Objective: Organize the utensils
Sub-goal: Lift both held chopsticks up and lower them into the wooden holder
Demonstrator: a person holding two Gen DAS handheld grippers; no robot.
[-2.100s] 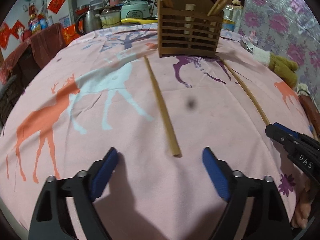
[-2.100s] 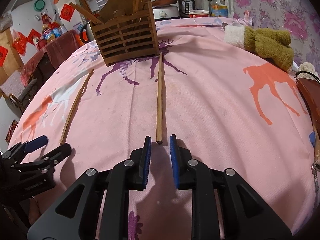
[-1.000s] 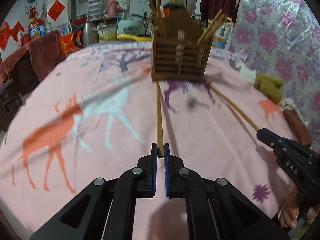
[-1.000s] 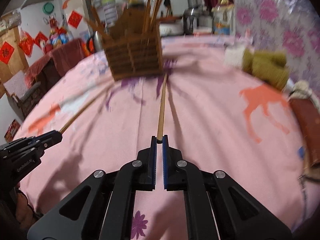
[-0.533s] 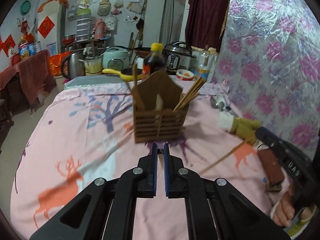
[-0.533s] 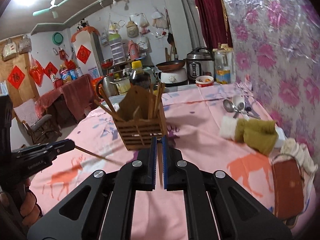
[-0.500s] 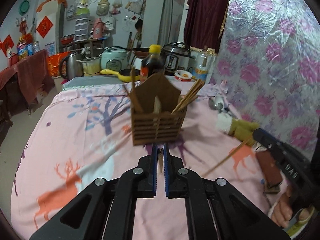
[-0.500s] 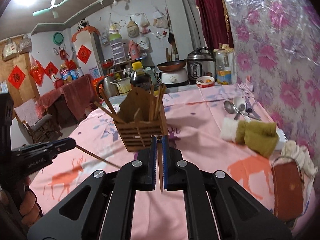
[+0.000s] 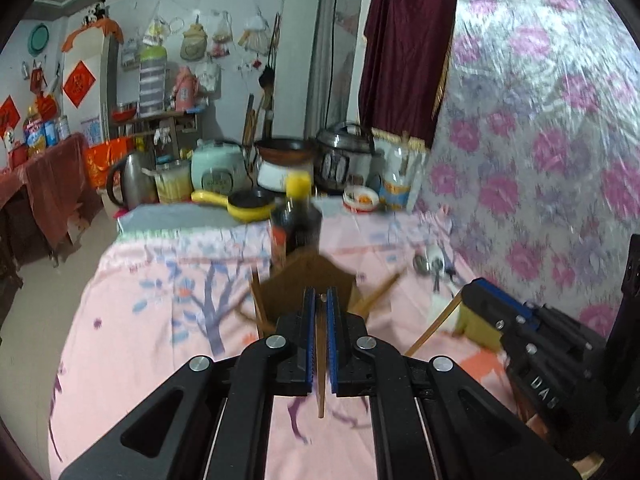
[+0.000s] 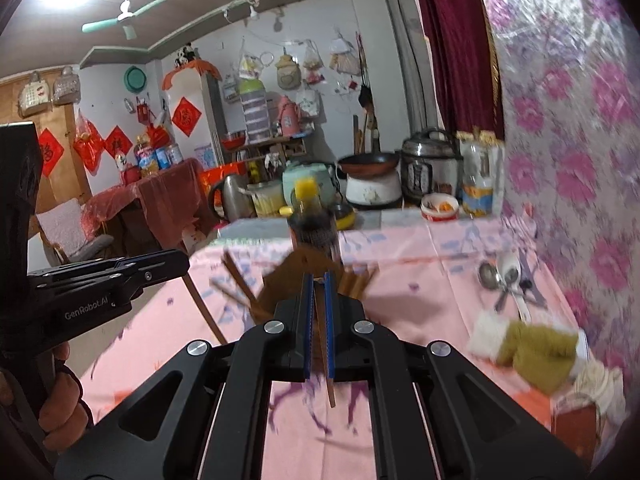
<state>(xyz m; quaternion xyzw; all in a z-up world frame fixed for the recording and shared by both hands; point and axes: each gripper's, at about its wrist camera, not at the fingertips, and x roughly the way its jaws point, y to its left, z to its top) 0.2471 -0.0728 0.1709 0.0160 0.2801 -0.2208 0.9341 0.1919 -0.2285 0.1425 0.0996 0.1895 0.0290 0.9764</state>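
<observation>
Nearest the wooden holder point(image 9: 310, 280), on its near side and above the pink table point(image 9: 140, 344), the left tool point(image 9: 319, 320) is clamped shut on a chopstick point(image 9: 321, 380) whose free end hangs down toward the cloth. The right tool point(image 10: 317, 312) is closed the same way on the second chopstick point(image 10: 326, 364), just short of the holder as its own camera sees it. Both sticks are in the air, clear of the table. The step in hand looks like the carry to the holder, which already has other chopsticks point(image 10: 240, 284) leaning in its compartments. Next, each stick probably needs tipping upright over an open slot, then the jaws eased apart. Behind the holder stands a dark sauce bottle point(image 9: 295, 220); farther back, spoons point(image 10: 504, 280) lie by the flowered wall.
</observation>
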